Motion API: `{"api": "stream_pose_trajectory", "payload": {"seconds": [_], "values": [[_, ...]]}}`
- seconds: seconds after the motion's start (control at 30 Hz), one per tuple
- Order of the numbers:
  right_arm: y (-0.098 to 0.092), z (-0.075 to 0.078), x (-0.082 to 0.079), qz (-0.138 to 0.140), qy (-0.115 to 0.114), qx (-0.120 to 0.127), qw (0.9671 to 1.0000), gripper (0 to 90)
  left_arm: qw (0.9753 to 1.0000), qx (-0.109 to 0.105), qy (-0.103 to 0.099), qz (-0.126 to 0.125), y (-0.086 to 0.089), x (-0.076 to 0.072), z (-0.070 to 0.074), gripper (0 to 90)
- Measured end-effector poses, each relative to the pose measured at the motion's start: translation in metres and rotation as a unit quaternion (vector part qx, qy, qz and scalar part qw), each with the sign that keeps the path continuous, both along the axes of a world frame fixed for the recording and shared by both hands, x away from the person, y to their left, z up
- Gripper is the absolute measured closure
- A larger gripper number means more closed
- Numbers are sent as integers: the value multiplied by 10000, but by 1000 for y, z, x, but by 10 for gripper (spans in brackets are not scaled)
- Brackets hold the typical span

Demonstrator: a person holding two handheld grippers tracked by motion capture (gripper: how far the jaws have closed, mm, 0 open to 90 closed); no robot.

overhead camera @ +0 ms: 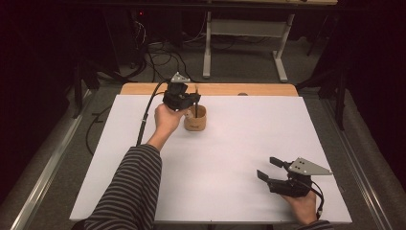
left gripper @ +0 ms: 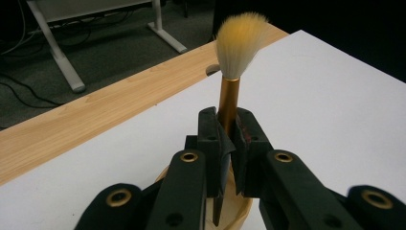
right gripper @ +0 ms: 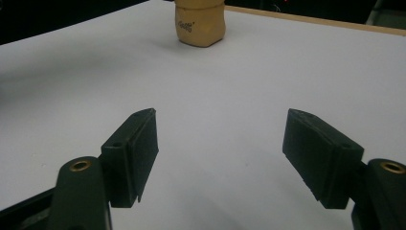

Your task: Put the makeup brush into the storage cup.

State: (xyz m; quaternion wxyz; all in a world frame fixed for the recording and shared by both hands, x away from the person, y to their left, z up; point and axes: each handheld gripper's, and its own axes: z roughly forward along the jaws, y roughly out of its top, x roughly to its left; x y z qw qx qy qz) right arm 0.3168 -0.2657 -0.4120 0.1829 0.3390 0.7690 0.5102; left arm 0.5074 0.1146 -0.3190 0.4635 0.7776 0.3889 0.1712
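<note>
One brush [left gripper: 229, 91], long axis near vertical: gold handle runs up from between the left gripper [left gripper: 226, 134] jaws, bristle head on top, lower end down inside the cup [left gripper: 237, 211] directly under the jaws. The left gripper's jaws are clamped on the handle just below the ferrule. So the relation that matters is brush axis against cup mouth: roughly in line, brush standing in the opening, not lying across it. Whether the tip rests on the cup's bottom can't be read. In the high view the brush [overhead camera: 196, 101] is a thin dark stick rising out of the tan cup [overhead camera: 195, 120], which sits at the far-left part of the white table sheet [overhead camera: 239, 143], with the left gripper [overhead camera: 190, 98] just beside and over it. The right gripper [overhead camera: 266, 168] is well apart at the near-right corner, jaws wide apart and empty, pointed across the sheet at the cup [right gripper: 199, 24]. The left hand is clearly the nearer one. Count: one brush, one cup, two grippers.
</note>
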Motion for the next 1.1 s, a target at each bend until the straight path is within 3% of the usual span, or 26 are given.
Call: {"api": "stream_pose_trajectory", "payload": {"seconds": [0.5, 0.63, 0.8, 1.03, 1.1], "values": [[1, 0, 0, 5, 22, -21, 10000, 298, 9999, 74, 77, -60, -5, 2, -3, 828], [1, 0, 0, 22, 14, -36, 10000, 301, 9998, 132, 142, 0, -6, 3, -6, 682], [0, 0, 0, 12, 35, -30, 10000, 302, 9996, 205, 183, 73, -5, 3, -7, 576], [1, 0, 0, 20, 20, -48, 10000, 303, 9998, 102, 133, 75, -3, -5, -5, 521], [1, 0, 0, 12, 21, -50, 10000, 302, 9998, 172, 129, 31, -2, -7, -4, 511]]}}
